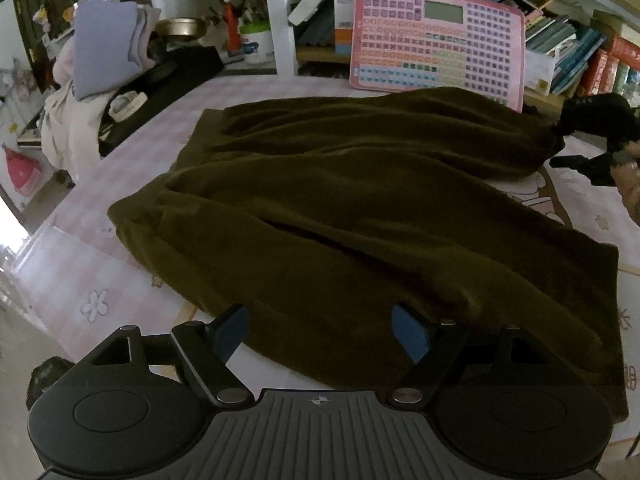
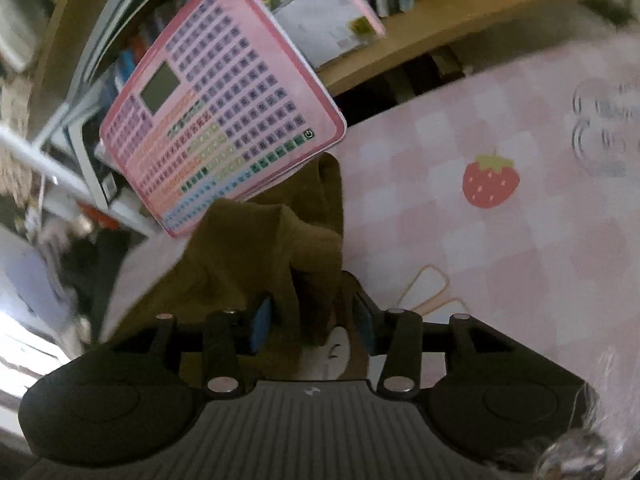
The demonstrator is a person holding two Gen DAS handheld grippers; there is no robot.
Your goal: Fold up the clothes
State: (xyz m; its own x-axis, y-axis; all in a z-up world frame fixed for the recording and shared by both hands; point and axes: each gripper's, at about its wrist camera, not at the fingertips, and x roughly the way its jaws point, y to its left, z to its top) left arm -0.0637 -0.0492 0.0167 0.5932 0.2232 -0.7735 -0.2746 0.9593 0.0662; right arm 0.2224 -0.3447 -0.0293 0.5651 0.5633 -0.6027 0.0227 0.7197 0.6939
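Note:
An olive-brown garment [image 1: 360, 208] lies spread and creased on the pink checked tablecloth [image 1: 80, 272]. My left gripper [image 1: 320, 336] hovers over its near edge, its jaws wide apart and nothing between the blue pads [image 1: 228, 336]. At the far right, my right gripper [image 1: 592, 136] is at the garment's far corner. In the right wrist view a bunched fold of the garment [image 2: 248, 256] stands between the jaws of the right gripper [image 2: 313, 326]. The pads [image 2: 262, 324] stand apart, with a dark gap beside the cloth.
A pink toy keyboard board [image 1: 436, 40] [image 2: 220, 112] leans against the bookshelf behind the garment. Books [image 1: 568, 40] fill the shelves. A heap of folded clothes [image 1: 104, 48] and a black mat [image 1: 168, 80] sit at the far left. Strawberry-print cloth [image 2: 492, 180] lies to the right.

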